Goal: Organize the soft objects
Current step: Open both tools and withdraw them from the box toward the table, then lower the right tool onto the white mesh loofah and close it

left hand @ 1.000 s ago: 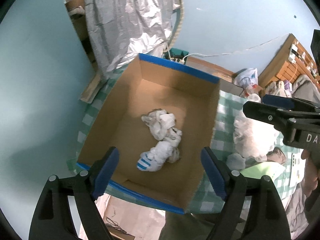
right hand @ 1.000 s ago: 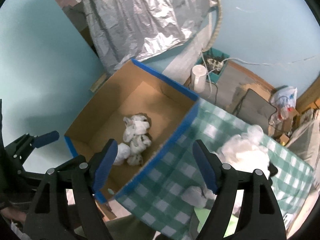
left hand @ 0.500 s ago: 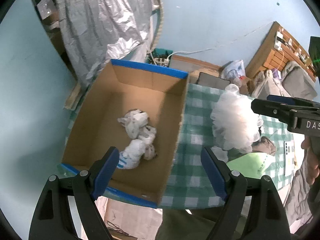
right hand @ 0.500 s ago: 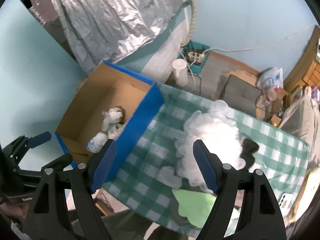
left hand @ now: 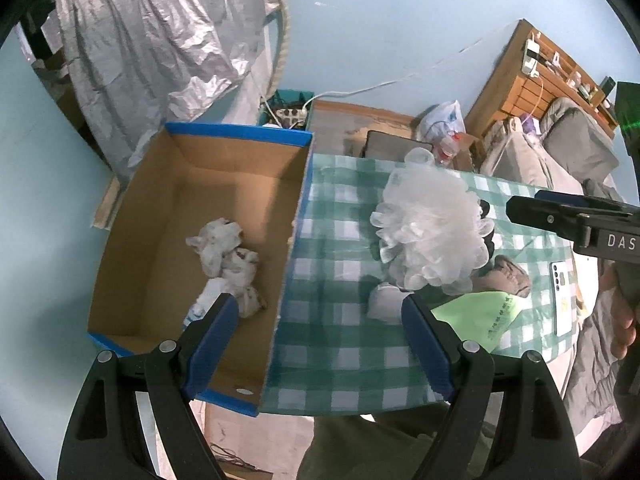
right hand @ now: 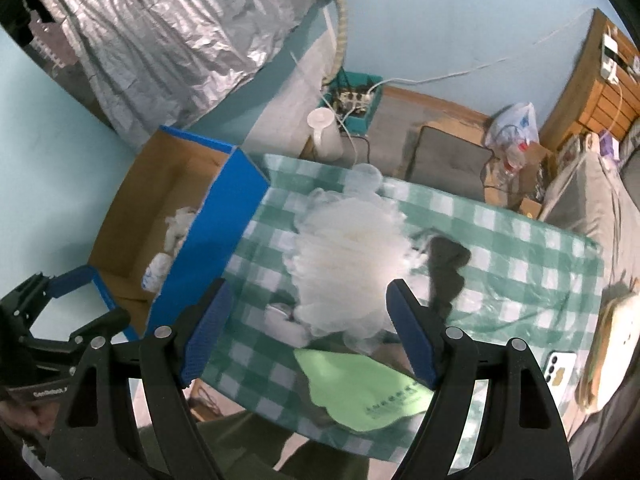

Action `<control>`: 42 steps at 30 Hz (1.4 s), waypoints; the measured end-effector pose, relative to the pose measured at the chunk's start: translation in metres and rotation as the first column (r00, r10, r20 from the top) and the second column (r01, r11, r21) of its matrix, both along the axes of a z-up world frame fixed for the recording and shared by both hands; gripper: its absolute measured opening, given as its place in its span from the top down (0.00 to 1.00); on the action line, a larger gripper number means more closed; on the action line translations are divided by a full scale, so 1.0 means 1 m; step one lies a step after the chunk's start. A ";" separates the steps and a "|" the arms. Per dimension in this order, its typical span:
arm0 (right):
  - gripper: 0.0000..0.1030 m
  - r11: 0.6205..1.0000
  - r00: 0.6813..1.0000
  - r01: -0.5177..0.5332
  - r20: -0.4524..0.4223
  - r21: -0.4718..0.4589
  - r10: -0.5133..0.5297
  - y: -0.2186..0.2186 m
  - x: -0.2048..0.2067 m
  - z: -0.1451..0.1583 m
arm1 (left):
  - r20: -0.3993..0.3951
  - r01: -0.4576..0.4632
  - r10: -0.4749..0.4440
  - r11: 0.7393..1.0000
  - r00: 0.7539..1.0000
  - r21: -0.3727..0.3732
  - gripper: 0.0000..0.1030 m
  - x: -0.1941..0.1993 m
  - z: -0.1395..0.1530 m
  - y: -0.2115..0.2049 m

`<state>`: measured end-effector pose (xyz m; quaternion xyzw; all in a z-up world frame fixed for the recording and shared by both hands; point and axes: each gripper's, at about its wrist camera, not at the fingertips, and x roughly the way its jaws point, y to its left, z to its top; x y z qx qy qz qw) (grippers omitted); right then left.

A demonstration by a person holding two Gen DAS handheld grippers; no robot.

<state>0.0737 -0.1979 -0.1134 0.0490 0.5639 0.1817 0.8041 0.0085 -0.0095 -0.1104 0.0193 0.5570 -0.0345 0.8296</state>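
Green-checked tablecloth point(left hand: 332, 280) carries cardboard box point(left hand: 160, 208) and white pouf point(left hand: 432, 232) — both tools gape, empty.

One cardboard box point(left hand: 168, 216); one white mesh pouf point(left hand: 432, 232); one green cloth point(left hand: 484, 316); one phone point(left hand: 562, 300).

Both wrist views look steeply down, sharing the checked table point(left hand: 340, 344) and box point(right hand: 236, 200).

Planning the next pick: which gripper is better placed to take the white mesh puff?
Right, probably. The right gripper frames the white mesh puff between open jaws; the left gripper sits nearer the box.
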 end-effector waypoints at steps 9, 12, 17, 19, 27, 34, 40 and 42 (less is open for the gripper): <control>0.24 1.000 1.000 0.014 -0.017 0.000 -0.014 -0.022 0.002 -0.009 | -0.009 0.011 -0.011 1.000 1.000 -0.013 0.18 0.008 -0.005 -0.018; 0.24 1.000 1.000 0.007 -0.029 -0.003 -0.008 -0.022 0.005 -0.015 | -0.023 0.009 -0.009 1.000 1.000 -0.023 0.17 0.013 -0.010 -0.024; 0.24 1.000 0.999 -0.009 -0.053 -0.007 0.009 -0.022 0.013 -0.027 | -0.034 0.010 -0.011 1.000 0.999 -0.023 0.17 0.023 -0.021 -0.032; 0.24 1.000 0.998 -0.011 -0.062 -0.010 0.010 -0.020 0.017 -0.032 | -0.040 0.010 -0.011 1.000 0.999 -0.008 0.17 0.027 -0.025 -0.035; 0.23 0.998 0.993 -0.042 -0.110 -0.035 0.038 -0.007 0.037 -0.054 | -0.060 0.015 -0.015 1.000 0.998 -0.005 0.17 0.042 -0.045 -0.039; 0.23 0.995 0.989 -0.061 -0.140 -0.076 0.050 0.008 0.054 -0.074 | -0.094 -0.003 0.000 0.999 0.996 -0.033 0.17 0.052 -0.066 -0.039; 0.22 0.991 0.985 -0.077 -0.165 -0.107 0.058 0.021 0.066 -0.092 | -0.117 0.010 -0.014 0.999 0.993 -0.032 0.17 0.060 -0.081 -0.042; 0.22 0.990 0.982 -0.085 -0.177 -0.116 0.063 0.025 0.069 -0.099 | -0.127 0.013 -0.017 0.999 0.992 -0.033 0.17 0.063 -0.085 -0.042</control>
